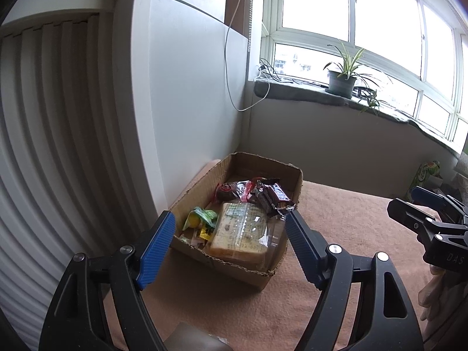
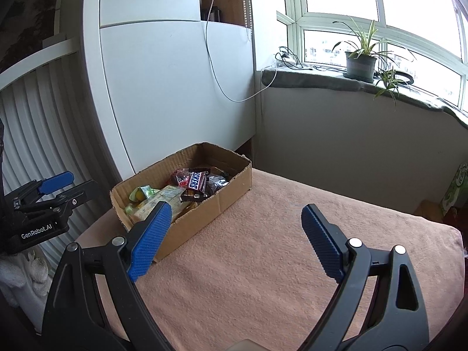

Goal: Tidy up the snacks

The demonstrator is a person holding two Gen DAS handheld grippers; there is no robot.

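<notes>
A cardboard box (image 1: 280, 175) (image 2: 234, 190) stands on the peach towel by the white wall. It holds a wrapped bread slice (image 1: 242, 234) (image 2: 163, 201), a Snickers bar (image 1: 275, 196) (image 2: 195, 180), a red-wrapped snack (image 1: 231, 190) (image 2: 180, 177) and a green-yellow sweet (image 1: 199, 218) (image 2: 140, 194). My left gripper (image 1: 231, 222) is open and empty, just in front of the box; it also shows in the right wrist view (image 2: 63, 185). My right gripper (image 2: 237, 213) is open and empty over the towel, right of the box; it also shows in the left wrist view (image 1: 415, 201).
The peach towel (image 2: 263, 263) covers the table. A green carton (image 2: 454, 190) stands at the far right edge. A potted plant (image 2: 359, 64) and cables sit on the windowsill. A white ribbed panel (image 1: 44, 146) is on the left.
</notes>
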